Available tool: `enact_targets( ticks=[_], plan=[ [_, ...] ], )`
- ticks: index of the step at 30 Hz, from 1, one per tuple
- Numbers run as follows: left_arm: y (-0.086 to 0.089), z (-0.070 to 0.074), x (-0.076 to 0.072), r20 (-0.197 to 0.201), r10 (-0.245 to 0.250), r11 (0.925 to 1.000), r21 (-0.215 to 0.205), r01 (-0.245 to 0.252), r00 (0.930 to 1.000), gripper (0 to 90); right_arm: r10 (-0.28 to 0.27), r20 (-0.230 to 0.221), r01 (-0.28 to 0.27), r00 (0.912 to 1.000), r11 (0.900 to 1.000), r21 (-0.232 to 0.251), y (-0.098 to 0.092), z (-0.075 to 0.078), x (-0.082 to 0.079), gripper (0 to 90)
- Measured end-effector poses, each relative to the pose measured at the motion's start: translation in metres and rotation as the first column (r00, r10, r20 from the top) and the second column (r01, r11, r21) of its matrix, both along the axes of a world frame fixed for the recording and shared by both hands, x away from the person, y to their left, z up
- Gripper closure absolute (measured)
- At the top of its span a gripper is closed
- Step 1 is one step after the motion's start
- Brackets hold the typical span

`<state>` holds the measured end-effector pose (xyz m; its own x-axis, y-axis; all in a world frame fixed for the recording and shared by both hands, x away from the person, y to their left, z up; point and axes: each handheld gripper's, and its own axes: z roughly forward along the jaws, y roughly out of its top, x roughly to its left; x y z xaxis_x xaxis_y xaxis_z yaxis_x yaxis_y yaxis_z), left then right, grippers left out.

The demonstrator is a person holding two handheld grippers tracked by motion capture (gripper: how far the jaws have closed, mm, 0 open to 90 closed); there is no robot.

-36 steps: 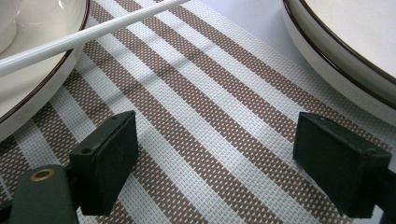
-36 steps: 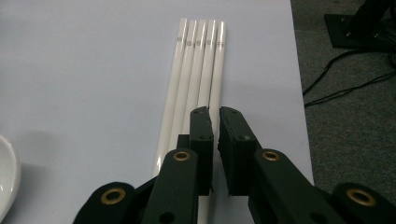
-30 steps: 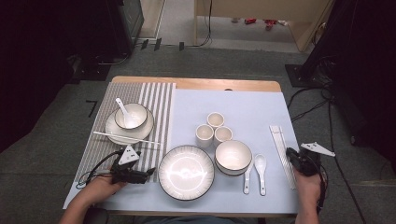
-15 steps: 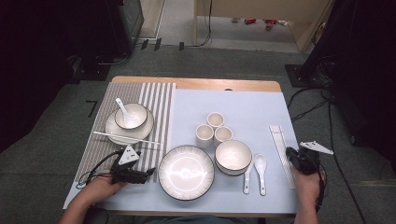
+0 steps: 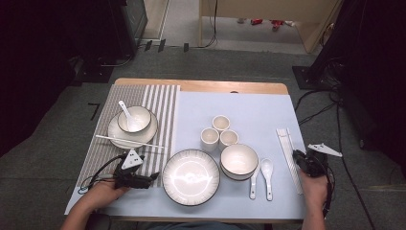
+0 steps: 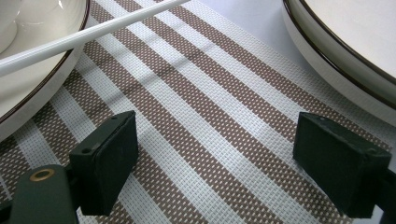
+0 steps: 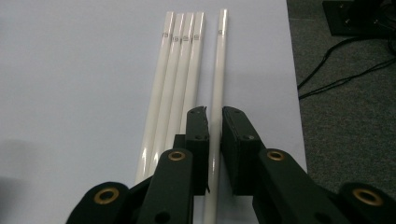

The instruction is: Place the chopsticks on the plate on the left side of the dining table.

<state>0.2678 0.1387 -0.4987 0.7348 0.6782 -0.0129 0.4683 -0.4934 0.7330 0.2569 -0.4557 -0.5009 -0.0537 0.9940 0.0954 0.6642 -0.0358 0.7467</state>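
Looking down, the high view shows three cups (image 5: 219, 132), two spoons (image 5: 261, 175), one large plate (image 5: 191, 177) and a bowl (image 5: 134, 118) holding a spoon on the tabletop (image 5: 249, 103). Left gripper (image 6: 215, 168) view: fingers apart over the striped mat (image 6: 205, 116). Right gripper (image 7: 214, 130) view: five chopsticks; the lone chopstick (image 7: 218, 74) lies between fingers that have just been opening slightly, pressure uncertain.

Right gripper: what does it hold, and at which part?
The right gripper has one white chopstick between its jaws, near the end closest to the person; the jaws have just been opening slightly.
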Motion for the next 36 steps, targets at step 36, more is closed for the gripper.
enact_targets(
  ticks=[36],
  plan=[
    [0.000, 0.000, 0.000, -0.002, 0.000, 1.0000, 0.000, 0.000, 1.0000, 14.6, -0.030, 0.002, 0.030, 0.9996, 0.998, -0.050, 0.003, 0.001, 0.014, 84.6]
  ],
)
